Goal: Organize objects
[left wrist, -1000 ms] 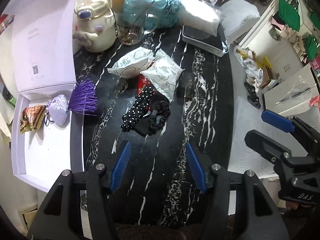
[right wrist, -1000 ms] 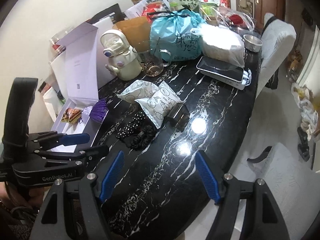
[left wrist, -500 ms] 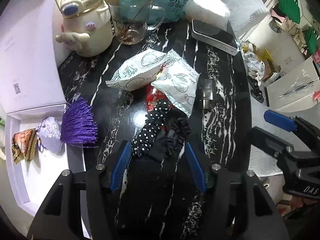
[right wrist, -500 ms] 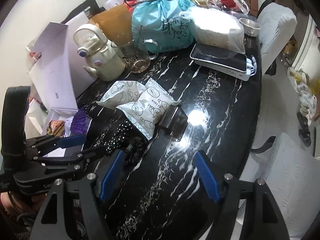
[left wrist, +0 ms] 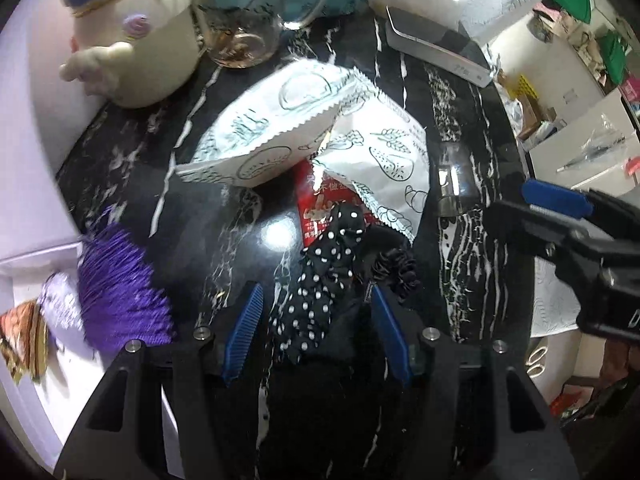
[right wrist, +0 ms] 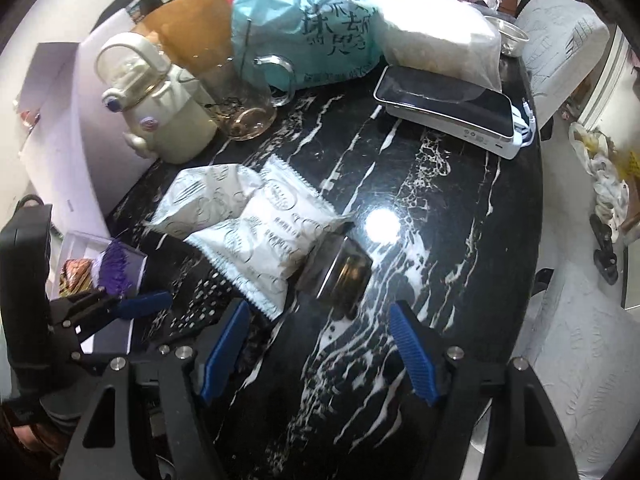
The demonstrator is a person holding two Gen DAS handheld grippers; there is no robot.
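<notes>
Black marble with white veining forms the tabletop [left wrist: 472,240], on which a clutter of household items lies. Left gripper [left wrist: 316,330]: both blue-padded fingers are spread wide, straddling the near end of a black polka-dot scrunchie [left wrist: 320,280]; the pads stand just beside the fabric, and whether they touch it cannot be told through the motion blur. A plain black scrunchie [left wrist: 396,270] lies against the dotted one at its 3 o'clock side. At 12 o'clock from the scrunchies a red sachet [left wrist: 316,200] is partly covered by two white snack packets, one [left wrist: 272,132] overlapping the other [left wrist: 384,160]. A small dark jar [left wrist: 452,184] lies on its side at 3 o'clock from the packets. At 9 o'clock from the left gripper, a purple tassel [left wrist: 120,288] hangs over the edge of an open white gift box [left wrist: 36,236], with a lilac pouch [left wrist: 64,300] behind it. A cream kettle-shaped bottle [left wrist: 132,36] and a glass mug [left wrist: 244,36] stand at 11 o'clock. Right gripper [right wrist: 320,346]: fingers likewise released and parted, poised above bare marble, with the jar [right wrist: 340,276] at its 12 o'clock and clear of both pads. Farther back sit a teal drawstring bag [right wrist: 312,24] and a white flat device [right wrist: 448,108].
</notes>
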